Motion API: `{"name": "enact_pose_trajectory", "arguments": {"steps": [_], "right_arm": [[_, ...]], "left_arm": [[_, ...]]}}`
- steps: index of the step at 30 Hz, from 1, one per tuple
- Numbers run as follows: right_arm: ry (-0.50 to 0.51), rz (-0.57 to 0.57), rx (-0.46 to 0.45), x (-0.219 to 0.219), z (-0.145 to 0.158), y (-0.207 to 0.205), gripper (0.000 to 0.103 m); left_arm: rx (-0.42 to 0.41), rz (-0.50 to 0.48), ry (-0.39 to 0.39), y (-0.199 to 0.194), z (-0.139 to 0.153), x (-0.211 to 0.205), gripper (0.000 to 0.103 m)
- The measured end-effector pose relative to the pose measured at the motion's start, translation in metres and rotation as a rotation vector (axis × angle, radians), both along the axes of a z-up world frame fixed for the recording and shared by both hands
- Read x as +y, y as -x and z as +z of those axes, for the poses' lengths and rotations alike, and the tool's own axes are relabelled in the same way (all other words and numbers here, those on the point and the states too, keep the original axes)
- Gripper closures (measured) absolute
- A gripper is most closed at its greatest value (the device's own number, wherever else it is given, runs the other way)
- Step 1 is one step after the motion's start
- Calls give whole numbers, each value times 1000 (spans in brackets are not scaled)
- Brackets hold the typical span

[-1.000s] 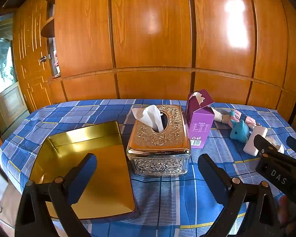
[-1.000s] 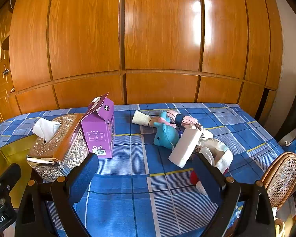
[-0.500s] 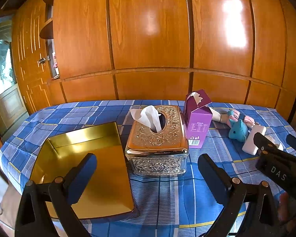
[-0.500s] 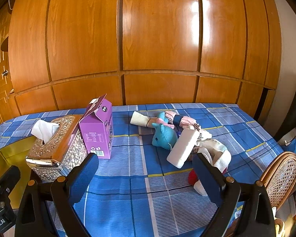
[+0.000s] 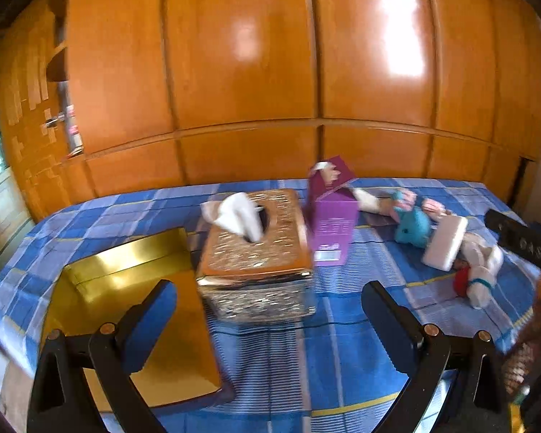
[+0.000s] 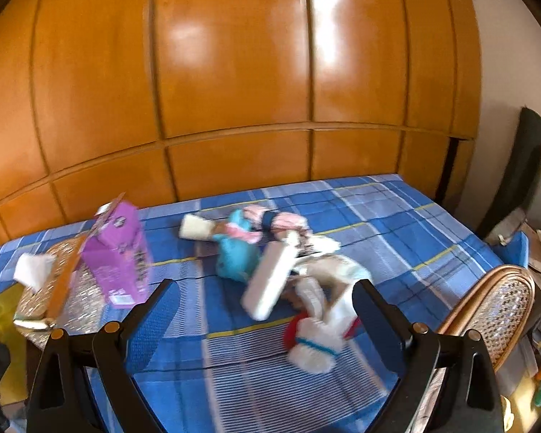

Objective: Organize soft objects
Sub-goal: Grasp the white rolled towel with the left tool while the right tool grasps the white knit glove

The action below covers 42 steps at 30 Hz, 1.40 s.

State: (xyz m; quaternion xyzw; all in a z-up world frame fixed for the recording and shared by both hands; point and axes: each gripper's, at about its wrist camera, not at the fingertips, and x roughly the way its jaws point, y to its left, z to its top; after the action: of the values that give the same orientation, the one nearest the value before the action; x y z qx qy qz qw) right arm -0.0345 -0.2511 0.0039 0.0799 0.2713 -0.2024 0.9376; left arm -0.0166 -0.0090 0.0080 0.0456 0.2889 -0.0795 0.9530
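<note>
A heap of soft things lies on the blue checked tablecloth (image 6: pixel 378 223): a teal plush toy (image 6: pixel 236 258), a white block (image 6: pixel 268 285), a white and red plush (image 6: pixel 315 335), pink striped cloth (image 6: pixel 285 222). My right gripper (image 6: pixel 263 305) is open, just short of the heap, with the white block and white plush showing between its fingers. My left gripper (image 5: pixel 268 305) is open and empty, facing the tissue box; the teal plush (image 5: pixel 413 225) and white block (image 5: pixel 445 241) lie far right of it. A gold tray (image 5: pixel 133 281) lies at the left.
An ornate metal tissue box (image 5: pixel 254 252) stands mid-table with a purple carton (image 5: pixel 330 213) beside it. Wooden wall panels (image 5: pixel 270 72) rise behind the table. A wicker chair back (image 6: pixel 494 303) stands at the right edge. The right gripper's body (image 5: pixel 523 245) shows at the left view's right side.
Both grippers have swung to the right and both views are motion-blurred. The right gripper has come closer to the soft heap. Both stay open.
</note>
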Motion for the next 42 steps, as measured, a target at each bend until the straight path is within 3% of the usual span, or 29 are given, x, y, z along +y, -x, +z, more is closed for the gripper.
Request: {"name": "enact_pose_trajectory", "arguments": {"steps": [8, 17, 19, 24, 36, 37, 38, 39, 42], "right_arm": [[-68, -110, -10, -74, 8, 19, 5], [-118, -218, -11, -129, 4, 38, 5], [-133, -216, -4, -134, 0, 38, 5], [-147, -207, 14, -141, -9, 35, 5], [-200, -187, 64, -160, -25, 27, 5], [-202, -177, 71, -160, -26, 24, 5], [-206, -169, 76, -160, -26, 22, 5], [-213, -155, 82, -160, -27, 20, 6], [-234, -109, 103, -158, -28, 15, 15]], "left_arm": [[56, -230, -7, -19, 12, -41, 0], [120, -452, -47, -48, 5, -122, 1], [128, -493, -73, -55, -2, -146, 7], [184, -576, -132, -73, -23, -200, 34], [314, -587, -206, -129, -76, -284, 39], [326, -588, -208, -133, -80, -288, 43], [349, -597, -199, -137, -84, -291, 67], [376, -604, -189, -141, -87, -292, 75], [396, -616, -113, -147, -80, -284, 78]]}}
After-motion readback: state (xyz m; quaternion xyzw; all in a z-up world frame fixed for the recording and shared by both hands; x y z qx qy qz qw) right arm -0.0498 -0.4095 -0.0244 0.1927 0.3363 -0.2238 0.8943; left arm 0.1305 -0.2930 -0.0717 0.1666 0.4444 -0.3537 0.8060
